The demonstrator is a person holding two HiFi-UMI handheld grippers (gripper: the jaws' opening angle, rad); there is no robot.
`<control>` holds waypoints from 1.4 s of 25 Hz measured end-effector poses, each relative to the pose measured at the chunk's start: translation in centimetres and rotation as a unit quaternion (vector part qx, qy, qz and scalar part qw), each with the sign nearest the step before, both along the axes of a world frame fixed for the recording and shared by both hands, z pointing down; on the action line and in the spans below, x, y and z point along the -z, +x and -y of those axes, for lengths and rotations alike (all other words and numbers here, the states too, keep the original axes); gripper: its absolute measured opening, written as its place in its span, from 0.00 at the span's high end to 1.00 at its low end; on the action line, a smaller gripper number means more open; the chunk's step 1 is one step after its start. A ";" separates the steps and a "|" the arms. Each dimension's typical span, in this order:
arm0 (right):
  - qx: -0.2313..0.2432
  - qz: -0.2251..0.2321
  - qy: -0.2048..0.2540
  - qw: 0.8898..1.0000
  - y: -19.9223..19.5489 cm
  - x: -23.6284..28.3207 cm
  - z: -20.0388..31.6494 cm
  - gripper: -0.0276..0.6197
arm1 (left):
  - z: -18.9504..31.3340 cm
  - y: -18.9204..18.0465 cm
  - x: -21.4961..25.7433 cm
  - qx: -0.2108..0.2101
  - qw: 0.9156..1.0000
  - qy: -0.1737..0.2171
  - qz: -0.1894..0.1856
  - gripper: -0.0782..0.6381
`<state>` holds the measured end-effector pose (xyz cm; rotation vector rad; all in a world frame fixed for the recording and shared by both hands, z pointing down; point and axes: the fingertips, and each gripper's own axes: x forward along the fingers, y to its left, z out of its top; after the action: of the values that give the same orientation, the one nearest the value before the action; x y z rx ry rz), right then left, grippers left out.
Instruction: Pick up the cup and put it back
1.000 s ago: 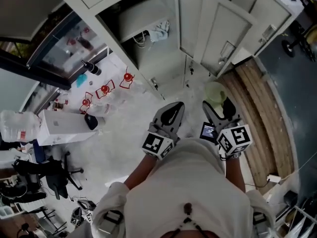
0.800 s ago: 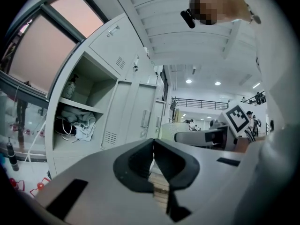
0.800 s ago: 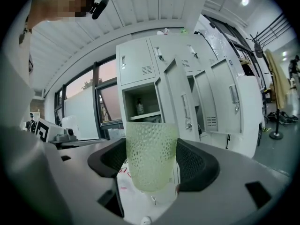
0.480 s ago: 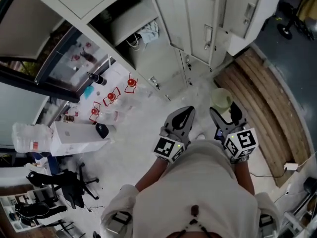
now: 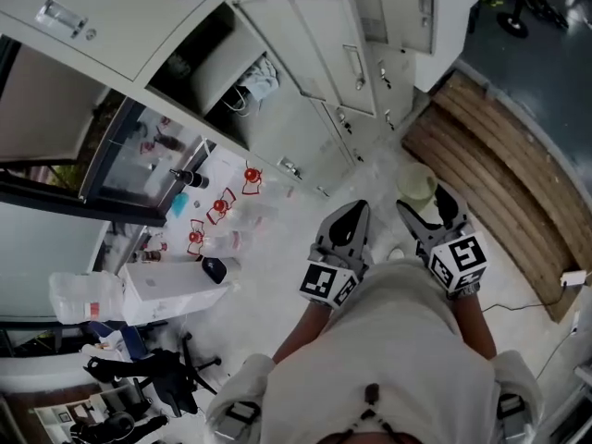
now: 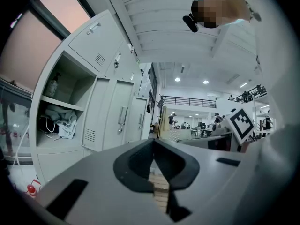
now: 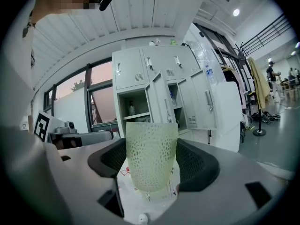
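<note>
Clamping the cup [image 7: 151, 153] between its two dark jaw pads, the right gripper [image 5: 428, 213] holds it off the floor [image 5: 277, 276], one pad pressed against each side. The cup is pale green and translucent, with a dimpled wall, wider at the rim than at the base. In the head view it hangs near the edge of the wooden planks [image 5: 490, 165]. The left gripper [image 5: 348, 213], just beside the right one, has its jaws closed tip to tip with nothing between them. Ahead stands a row of pale grey lockers [image 5: 370, 7]. One open locker [image 5: 222, 58] has a crumpled cloth [image 5: 262, 77] and cables on its shelf.
</note>
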<state>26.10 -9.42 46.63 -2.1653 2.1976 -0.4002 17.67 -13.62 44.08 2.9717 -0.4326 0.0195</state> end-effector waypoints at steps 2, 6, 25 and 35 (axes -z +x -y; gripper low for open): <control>0.003 -0.003 0.001 1.000 0.0 0.1 0.0 0.43 | -0.1 0.0 0.0 0.002 1.000 0.001 0.001 0.88; 0.006 -0.002 -0.001 1.000 -0.1 -0.1 -0.1 0.43 | 0.1 0.0 0.3 0.001 1.000 -0.019 -0.021 0.88; 0.015 -0.013 -0.026 0.999 -1.5 -0.8 4.0 0.43 | 4.6 -0.3 -0.5 -0.004 1.000 -0.014 -0.019 0.88; 0.041 -0.021 -0.027 0.999 -2.2 0.7 13.4 0.43 | 14.7 -0.9 1.1 0.024 0.999 -0.011 -0.039 0.88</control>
<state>23.87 -22.84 45.98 -2.1337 2.3315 -0.4258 16.74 -28.32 42.94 2.9275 -0.4916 -0.0968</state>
